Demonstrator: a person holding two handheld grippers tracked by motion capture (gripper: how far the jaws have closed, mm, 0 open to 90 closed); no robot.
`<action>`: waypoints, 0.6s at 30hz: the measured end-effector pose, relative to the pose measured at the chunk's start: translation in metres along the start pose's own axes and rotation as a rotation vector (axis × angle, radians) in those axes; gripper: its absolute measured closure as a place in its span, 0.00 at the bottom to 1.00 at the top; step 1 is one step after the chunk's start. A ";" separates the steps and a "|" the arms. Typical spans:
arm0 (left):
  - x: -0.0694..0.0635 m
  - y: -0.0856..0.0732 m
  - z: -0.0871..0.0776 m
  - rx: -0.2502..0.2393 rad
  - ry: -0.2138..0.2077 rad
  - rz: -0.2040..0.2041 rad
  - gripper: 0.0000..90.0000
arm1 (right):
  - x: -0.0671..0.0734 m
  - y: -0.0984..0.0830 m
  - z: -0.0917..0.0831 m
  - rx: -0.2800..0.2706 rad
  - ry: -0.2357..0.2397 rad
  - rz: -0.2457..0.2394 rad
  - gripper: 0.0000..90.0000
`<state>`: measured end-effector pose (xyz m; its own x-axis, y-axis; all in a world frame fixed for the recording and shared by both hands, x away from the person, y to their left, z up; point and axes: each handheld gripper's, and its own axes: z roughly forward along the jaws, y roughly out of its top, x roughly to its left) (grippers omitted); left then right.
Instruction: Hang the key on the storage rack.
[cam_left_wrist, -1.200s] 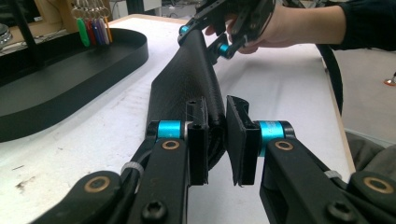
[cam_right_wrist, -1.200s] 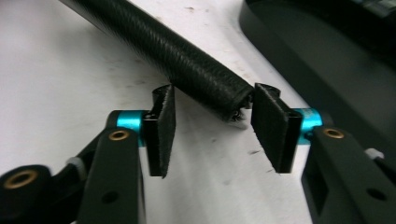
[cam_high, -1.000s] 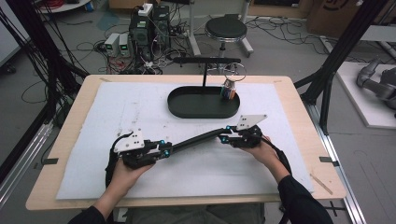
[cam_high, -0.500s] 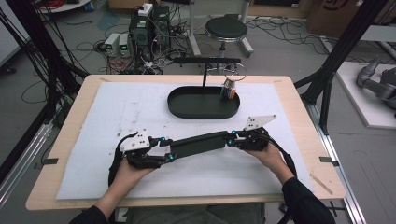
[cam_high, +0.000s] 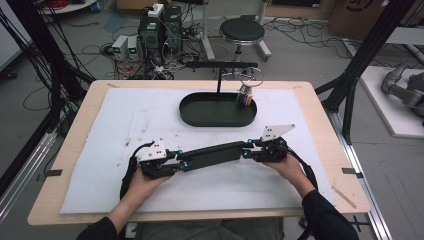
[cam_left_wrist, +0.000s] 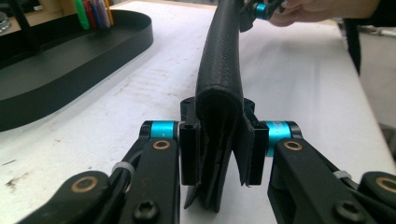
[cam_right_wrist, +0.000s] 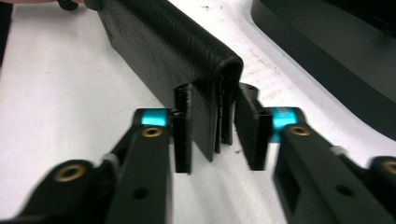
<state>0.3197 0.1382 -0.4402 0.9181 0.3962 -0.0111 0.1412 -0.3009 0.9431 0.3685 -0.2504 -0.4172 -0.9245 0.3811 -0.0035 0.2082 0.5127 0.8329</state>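
Observation:
A long black folded leather-like case (cam_high: 215, 154) stands on its edge on the white mat, stretched between my two grippers. My left gripper (cam_high: 182, 164) holds its left end. In the left gripper view the jaws (cam_left_wrist: 217, 149) have just been closing, and both pads now press the case (cam_left_wrist: 219, 60). My right gripper (cam_high: 246, 152) is at the other end. In the right gripper view its jaws (cam_right_wrist: 217, 130) have just been opening around the case (cam_right_wrist: 163, 42). One pad touches the case and the other stands a little off it.
A black oval tray (cam_high: 200, 120) lies beyond the case at the table's middle back, with a small cup of coloured markers (cam_high: 245, 95) at its right end and a black T-shaped stand (cam_high: 220, 65) behind it. White mat (cam_high: 125, 120) stretches to the left and front.
The case went from a thin, bowed, slanting strip to a straighter, broader band between the grippers. The right gripper shifted slightly right and toward the near edge.

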 end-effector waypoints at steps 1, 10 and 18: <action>0.000 0.000 0.000 -0.009 -0.003 -0.003 0.82 | 0.000 0.000 0.000 -0.003 0.003 0.004 0.71; -0.001 0.004 -0.005 -0.116 -0.075 -0.020 0.83 | -0.001 0.001 -0.004 -0.072 0.061 0.037 0.45; 0.001 0.005 -0.008 -0.169 -0.120 -0.049 0.83 | 0.009 0.005 -0.002 -0.094 0.124 -0.031 0.73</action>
<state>0.3182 0.1441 -0.4329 0.9507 0.2975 -0.0882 0.1318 -0.1299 0.9827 0.3609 -0.2462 -0.4117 -0.9637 0.2649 0.0332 0.1531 0.4463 0.8817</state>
